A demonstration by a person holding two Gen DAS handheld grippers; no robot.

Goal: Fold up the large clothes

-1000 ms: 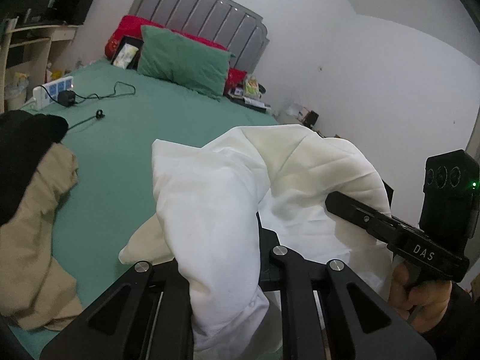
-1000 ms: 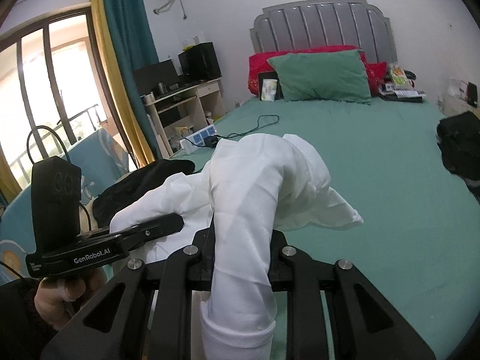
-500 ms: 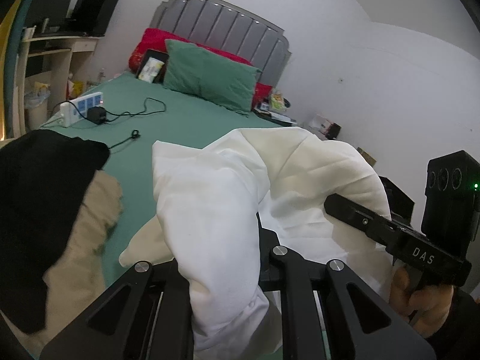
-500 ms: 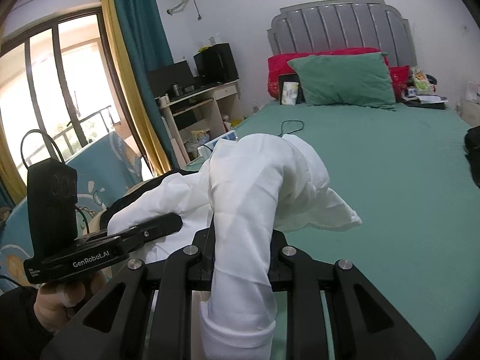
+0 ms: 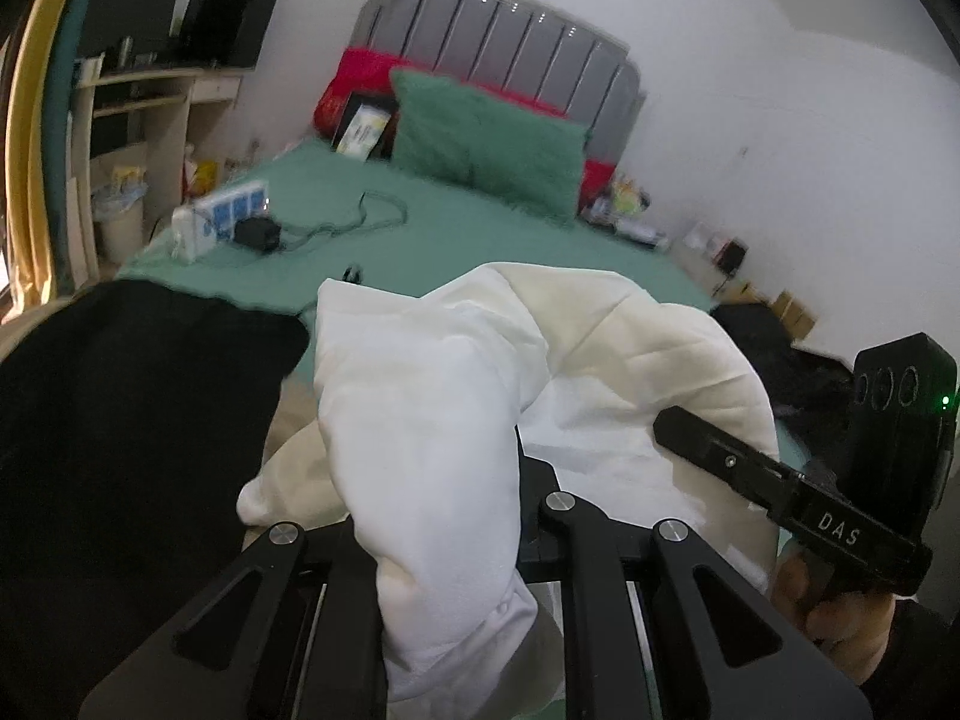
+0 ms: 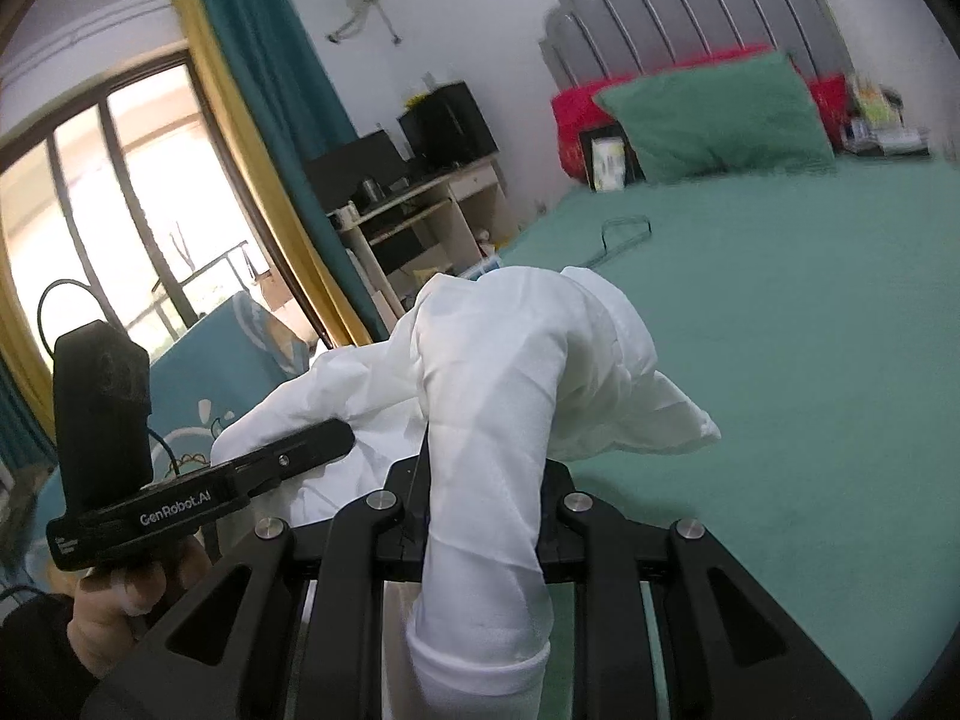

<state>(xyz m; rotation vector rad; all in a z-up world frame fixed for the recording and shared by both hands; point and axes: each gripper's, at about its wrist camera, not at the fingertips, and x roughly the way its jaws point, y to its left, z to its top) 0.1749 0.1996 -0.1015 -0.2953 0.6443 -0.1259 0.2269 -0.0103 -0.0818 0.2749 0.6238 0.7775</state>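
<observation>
Both grippers clamp white garment (image 5: pixel 432 420) above bare green bed (image 6: pixel 810 330).

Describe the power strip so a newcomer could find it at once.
Start at the green bed and go to its edge nearest the desk. There lies the power strip, white with blue sockets, a black adapter beside it trailing a cable; nothing else there is blue and white.

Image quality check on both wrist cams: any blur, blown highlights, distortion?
Left wrist view: headboard and green pillow smeared by motion blur, white garment close in stays sharp, black vignette at the corners. Right wrist view: window blown out, pillow soft, fisheye bends the curtain.
</observation>
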